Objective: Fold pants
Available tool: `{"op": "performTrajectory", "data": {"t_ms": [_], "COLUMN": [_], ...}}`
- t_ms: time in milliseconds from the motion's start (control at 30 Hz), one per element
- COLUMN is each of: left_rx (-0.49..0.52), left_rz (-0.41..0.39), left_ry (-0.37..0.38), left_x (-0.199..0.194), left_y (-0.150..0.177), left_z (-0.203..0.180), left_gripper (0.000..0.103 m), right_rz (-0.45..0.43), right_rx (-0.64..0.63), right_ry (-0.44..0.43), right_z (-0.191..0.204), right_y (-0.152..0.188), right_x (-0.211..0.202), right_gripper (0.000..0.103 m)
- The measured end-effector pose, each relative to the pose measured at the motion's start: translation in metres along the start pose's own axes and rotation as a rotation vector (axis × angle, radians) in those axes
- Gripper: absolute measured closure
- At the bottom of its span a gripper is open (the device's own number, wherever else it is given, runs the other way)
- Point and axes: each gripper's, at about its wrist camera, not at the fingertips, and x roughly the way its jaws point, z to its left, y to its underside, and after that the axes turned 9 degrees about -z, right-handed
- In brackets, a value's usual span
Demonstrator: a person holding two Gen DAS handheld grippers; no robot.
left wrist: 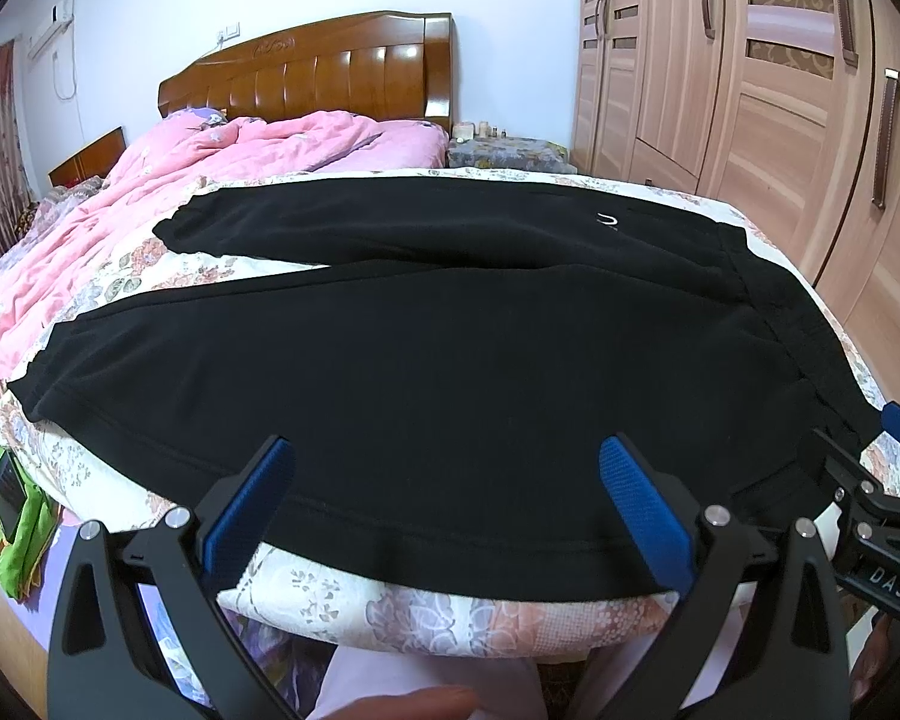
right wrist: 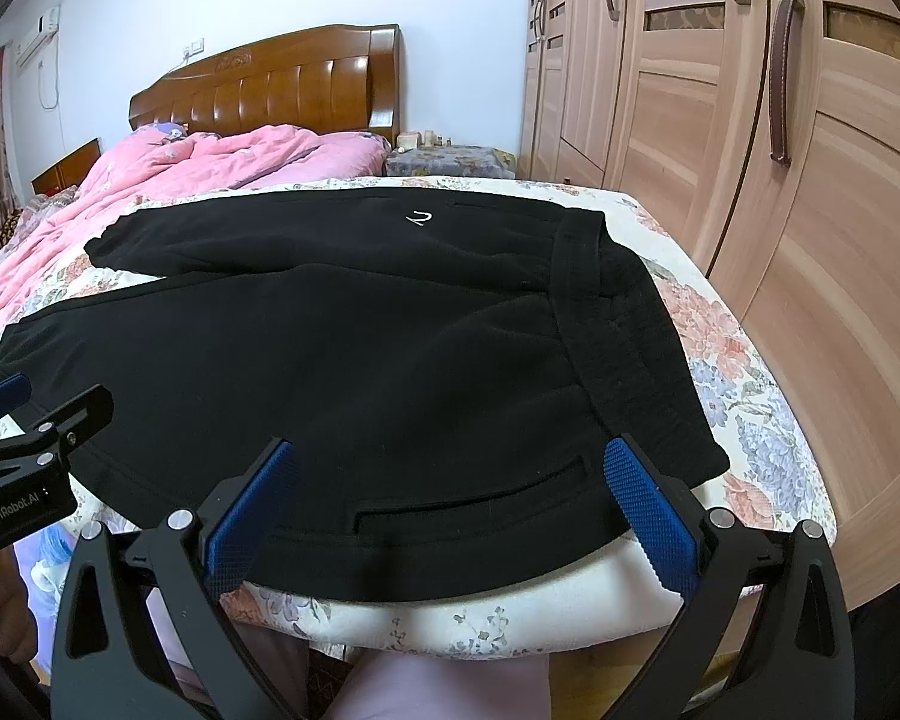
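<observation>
Both sets of fingers are spread wide and holding nothing right now. The left gripper [left wrist: 444,510] hovers over the near edge of the lower leg, blue pads either side of the hem seam, not clamped on it. The right gripper [right wrist: 450,510] sits over the hip end, just in front of the side pocket slit [right wrist: 474,495] and beside the waistband [right wrist: 606,324].

The black pants [left wrist: 426,360] lie flat across the foot of the bed [left wrist: 450,618], on the floral sheet, waistband toward the wardrobe [left wrist: 768,90], legs running off toward the pink quilt [left wrist: 222,156]. The two legs are spread apart in a V, so no fold looks made yet.

So I'd say this is the very start: lining up for the first grab. Next move probably wants both grippers to drop onto that near edge, pinch the fabric, then lift and carry the near leg over onto the far one. Fleece-looking cloth is thick, so get a decent bite or it'll slip.
</observation>
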Motion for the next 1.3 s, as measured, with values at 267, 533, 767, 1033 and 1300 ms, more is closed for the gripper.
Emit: {"op": "performTrajectory", "data": {"t_ms": [267, 533, 767, 1033, 1300], "left_rx": [-0.009, -0.052, -0.122, -0.312, -0.451], "left_rz": [0.005, 0.02, 0.008, 0.102, 0.147], "left_ry": [0.0, -0.027, -0.099, -0.481, -0.614], "left_x": [0.001, 0.006, 0.008, -0.013, -0.033], "left_y": [0.0, 0.001, 0.01, 0.111, 0.141], "left_z": [0.003, 0.02, 0.089, 0.274, 0.334], "left_gripper": [0.001, 0.001, 0.001, 0.001, 0.001], "right_rz": [0.002, 0.016, 0.095, 0.195, 0.161], "right_rx": [0.002, 0.051, 0.133, 0.163, 0.256], "right_ry": [0.002, 0.077, 0.281, 0.302, 0.251], "right_z": [-0.001, -0.041, -0.127, -0.179, -0.195], "right_y": [0.001, -0.001, -0.006, -0.009, -0.037], "right_x": [-0.001, 0.013, 0.049, 0.103, 0.112], "right_gripper": [0.004, 0.004, 0.004, 0.004, 0.004]}}
